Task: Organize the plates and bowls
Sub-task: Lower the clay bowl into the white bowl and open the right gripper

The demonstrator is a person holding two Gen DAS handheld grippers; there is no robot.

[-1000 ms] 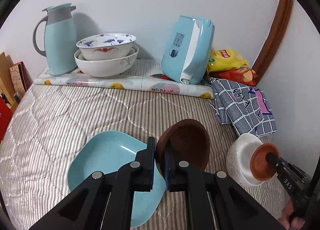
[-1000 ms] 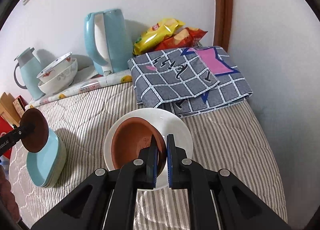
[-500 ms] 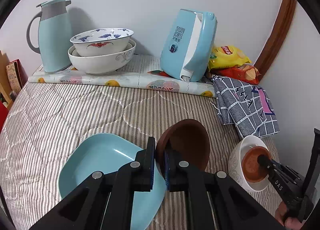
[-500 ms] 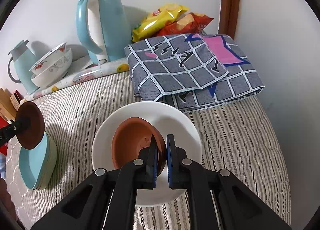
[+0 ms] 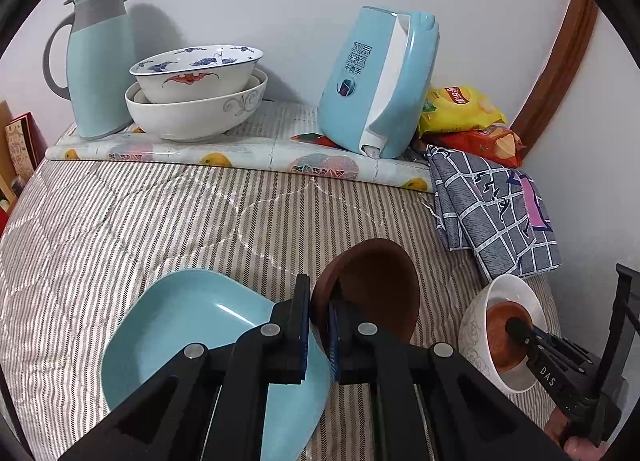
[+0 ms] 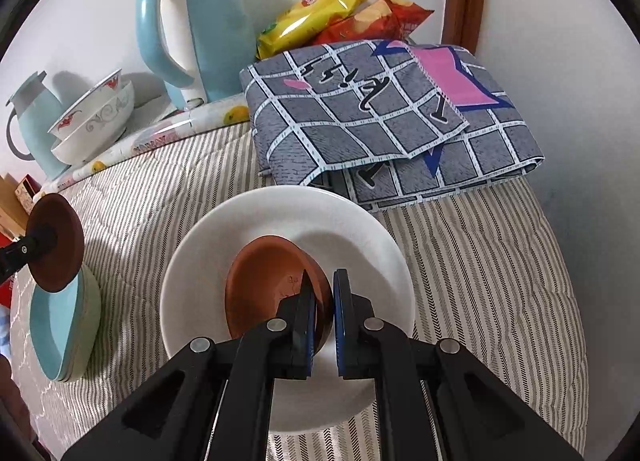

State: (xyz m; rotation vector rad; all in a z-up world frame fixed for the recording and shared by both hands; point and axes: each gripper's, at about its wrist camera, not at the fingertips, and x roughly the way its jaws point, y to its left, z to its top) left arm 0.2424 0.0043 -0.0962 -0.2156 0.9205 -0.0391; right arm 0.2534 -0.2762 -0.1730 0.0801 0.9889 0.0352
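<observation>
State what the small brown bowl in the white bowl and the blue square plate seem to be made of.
Small brown bowl: matte, evenly coloured, probably plastic or melamine, possibly unglazed clay.
Blue square plate: smooth with a soft sheen, likely melamine, though glazed ceramic is possible.

The left tool [image 5: 319, 335] covers the near edge of the blue plate [image 5: 192, 325] and the lower rim of its brown saucer [image 5: 376, 285], while the white bowl's [image 6: 280, 221] near side hides behind the right tool [image 6: 324, 325].
</observation>
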